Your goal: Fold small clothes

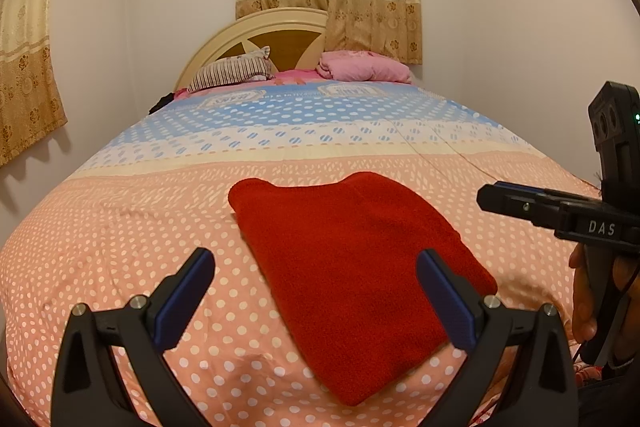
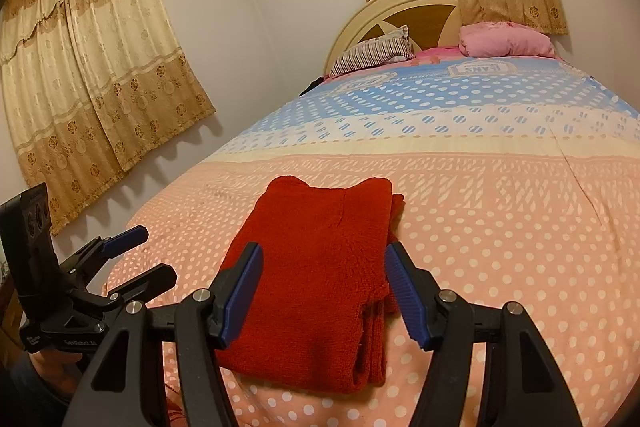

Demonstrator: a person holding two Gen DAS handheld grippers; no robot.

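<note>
Already folded, the red garment (image 1: 352,275) lay on the bed (image 1: 120,227); the left gripper (image 1: 316,291) and right gripper (image 2: 324,287) hovered above, fingers spread, pinching nothing.

The polka-dot bedspread (image 1: 120,235) is lying bare all around the folded red garment (image 1: 352,267), leaving passage on either side and beyond it toward the pillows (image 1: 236,71). The right gripper (image 1: 486,197) is hanging beside the garment's right edge (jaws parted), the left gripper (image 2: 150,253) is crowding the near left, also parted.
</note>
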